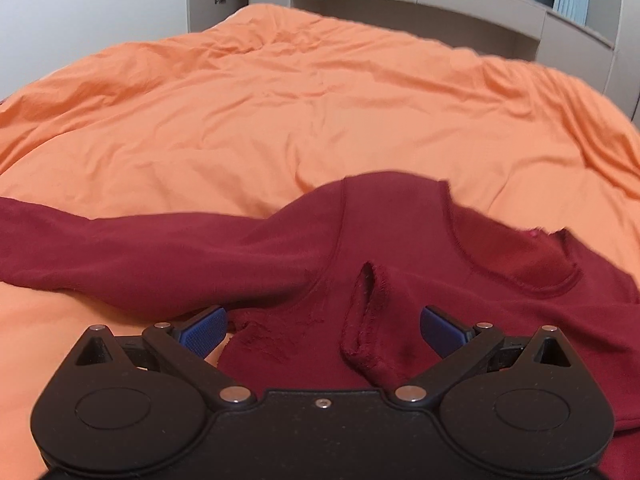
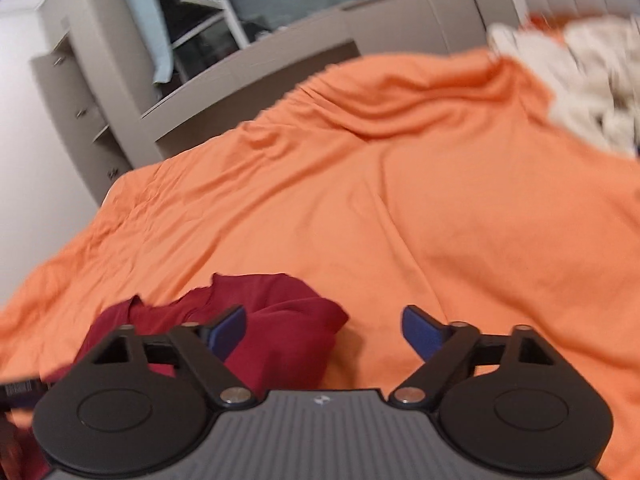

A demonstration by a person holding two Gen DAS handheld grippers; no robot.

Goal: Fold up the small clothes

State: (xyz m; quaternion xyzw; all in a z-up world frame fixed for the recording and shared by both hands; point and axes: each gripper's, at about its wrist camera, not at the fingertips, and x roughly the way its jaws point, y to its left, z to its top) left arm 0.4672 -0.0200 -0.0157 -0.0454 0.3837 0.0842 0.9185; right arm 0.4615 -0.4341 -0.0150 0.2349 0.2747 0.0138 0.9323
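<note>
Dark red long-sleeved top (image 1: 360, 248) rumpled on orange bedspread (image 1: 280, 120) — left gripper (image 1: 324, 326) jaws spread over it, right gripper (image 2: 324, 330) jaws wide, gripping nothing — no containers.

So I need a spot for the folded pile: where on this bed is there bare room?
The orange bedcover lies bare from the dark red top back to the grey headboard unit, and also to the right of the top in the right wrist view. Crowded: the far right corner, with the heap of pale clothes.
</note>
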